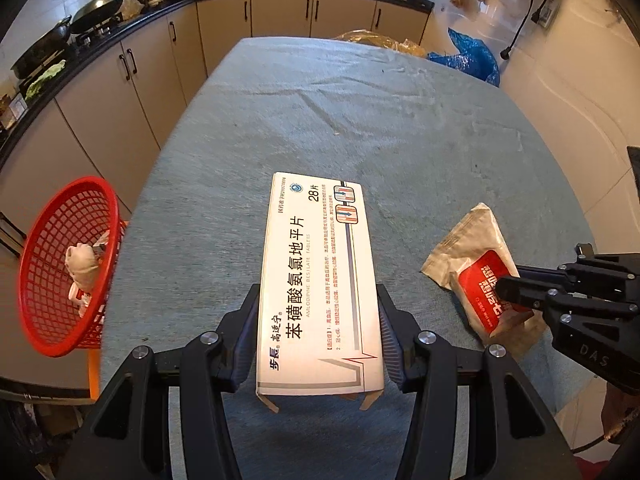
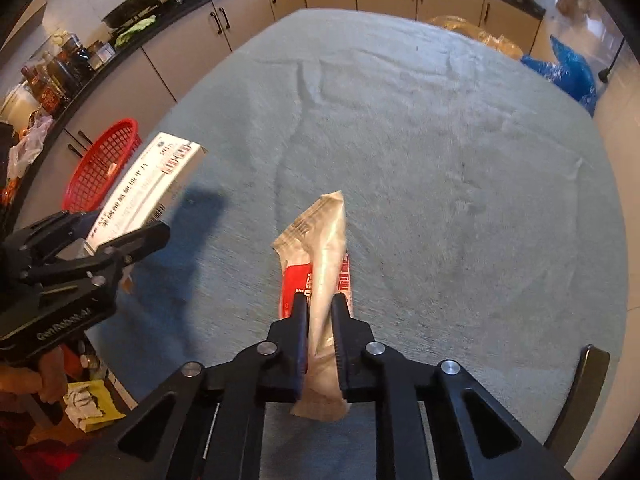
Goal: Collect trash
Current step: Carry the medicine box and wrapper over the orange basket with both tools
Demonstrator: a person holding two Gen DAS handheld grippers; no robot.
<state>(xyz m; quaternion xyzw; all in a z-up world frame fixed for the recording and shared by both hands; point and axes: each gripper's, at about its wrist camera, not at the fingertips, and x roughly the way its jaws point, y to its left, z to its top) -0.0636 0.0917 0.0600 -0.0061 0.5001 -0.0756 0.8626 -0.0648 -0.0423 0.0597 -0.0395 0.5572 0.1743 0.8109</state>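
Note:
A flat white medicine box point(image 1: 318, 280) with black print is held above the blue-grey table point(image 1: 360, 120), my left gripper point(image 1: 318, 316) shut on its long sides. The same box point(image 2: 148, 188) shows at the left of the right wrist view, in the left gripper point(image 2: 132, 240). My right gripper point(image 2: 320, 312) is shut on a crumpled white and red wrapper point(image 2: 320, 248), lifted off the cloth. From the left wrist view, the wrapper point(image 1: 474, 268) hangs at the right in the right gripper point(image 1: 516, 292). A red mesh basket point(image 1: 66, 264) beside the table's left edge holds crumpled white trash.
Kitchen cabinets point(image 1: 168, 64) and a black counter with pans run along the left and far side. A blue plastic bag point(image 1: 472, 56) and a yellowish bag point(image 1: 380, 40) lie beyond the table's far end. A chair back point(image 2: 580, 396) stands at the near right. Rubbish point(image 2: 92, 404) lies on the floor.

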